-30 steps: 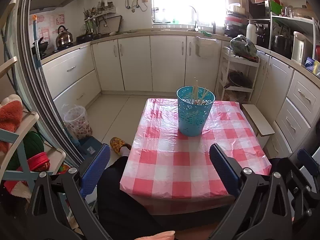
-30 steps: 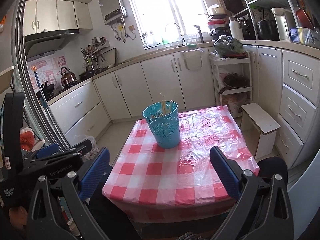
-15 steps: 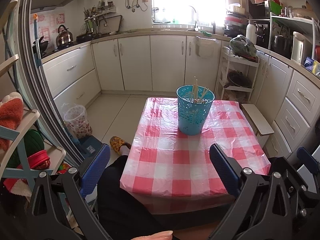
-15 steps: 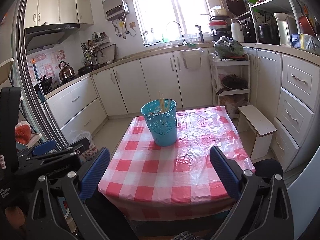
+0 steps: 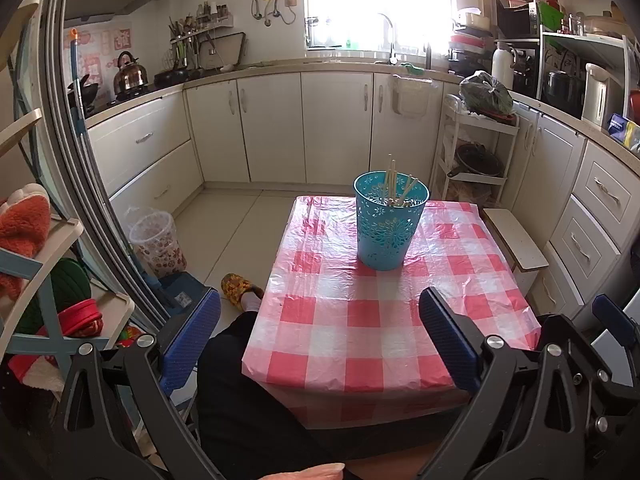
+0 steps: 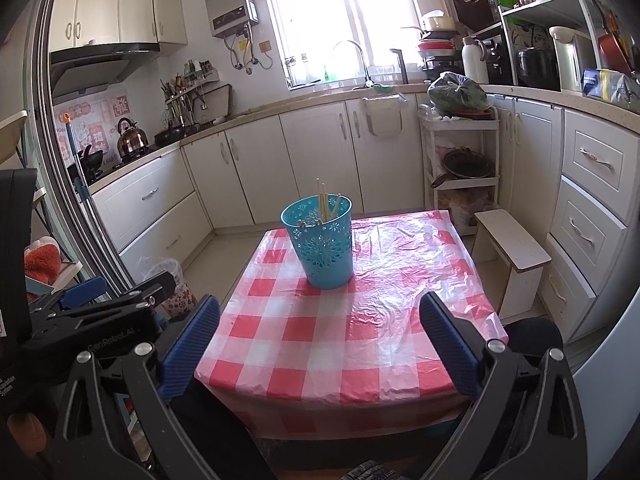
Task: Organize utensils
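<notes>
1. Since 1 s ago we've barely shifted on the left cam; on the right cam the table [image 6: 360, 344] sits lower & more centred, so that view has tipped/pulled back a bit.
2. Our left gripper [image 5: 320, 336] hangs spread wide over the near table edge, nothing between its blue pads [image 5: 192, 340]. It also shows at the left of the right cam [image 6: 108, 312].
3. Our right gripper [image 6: 320, 336] is likewise wide apart & empty, pads [image 6: 448, 344] flanking the near checks of the cloth.
4. Teal basket [image 5: 390, 226] stands upright on the far half of the red/white check cloth, well apart from both grippers.
5. Chopsticks [image 5: 394, 186] stand inside it, a few tips poking above the rim, leaning diff. ways; we can't count them.
6. Rest of the cloth we see is bare.
7. Person's dark-clothed leg [image 5: 248, 392] is at the table's near-left corner, a patterned slipper [image 5: 240, 286] on the floor beside it.
</notes>
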A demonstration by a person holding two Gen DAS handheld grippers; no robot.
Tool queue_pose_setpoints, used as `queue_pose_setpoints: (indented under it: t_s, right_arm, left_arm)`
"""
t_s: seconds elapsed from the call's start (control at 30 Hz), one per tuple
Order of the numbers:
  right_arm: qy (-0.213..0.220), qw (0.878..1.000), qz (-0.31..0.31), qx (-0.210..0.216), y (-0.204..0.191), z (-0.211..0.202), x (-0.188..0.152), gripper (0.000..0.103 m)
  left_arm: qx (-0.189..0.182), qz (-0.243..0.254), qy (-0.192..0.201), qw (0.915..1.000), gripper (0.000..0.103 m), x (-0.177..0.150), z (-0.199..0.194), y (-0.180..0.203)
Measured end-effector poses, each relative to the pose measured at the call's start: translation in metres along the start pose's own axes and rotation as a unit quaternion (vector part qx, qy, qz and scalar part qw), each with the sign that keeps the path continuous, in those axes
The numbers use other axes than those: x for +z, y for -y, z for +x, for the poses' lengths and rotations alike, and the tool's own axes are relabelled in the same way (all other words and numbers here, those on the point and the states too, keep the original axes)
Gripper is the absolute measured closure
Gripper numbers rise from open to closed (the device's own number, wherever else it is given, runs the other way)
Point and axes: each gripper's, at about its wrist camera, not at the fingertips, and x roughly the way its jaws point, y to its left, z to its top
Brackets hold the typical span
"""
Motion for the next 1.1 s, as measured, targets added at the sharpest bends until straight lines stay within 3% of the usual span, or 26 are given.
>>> queue_pose_setpoints:
  t_s: [1.1]
  right_arm:
    - [-0.003, 1.000, -0.004, 0.001, 0.0046, -0.0017, -0.0026, 0.007]
  left_arm:
    - [0.001, 0.000, 0.003, 1.0000, 0.008, -0.0021, -0.0054, -0.0015]
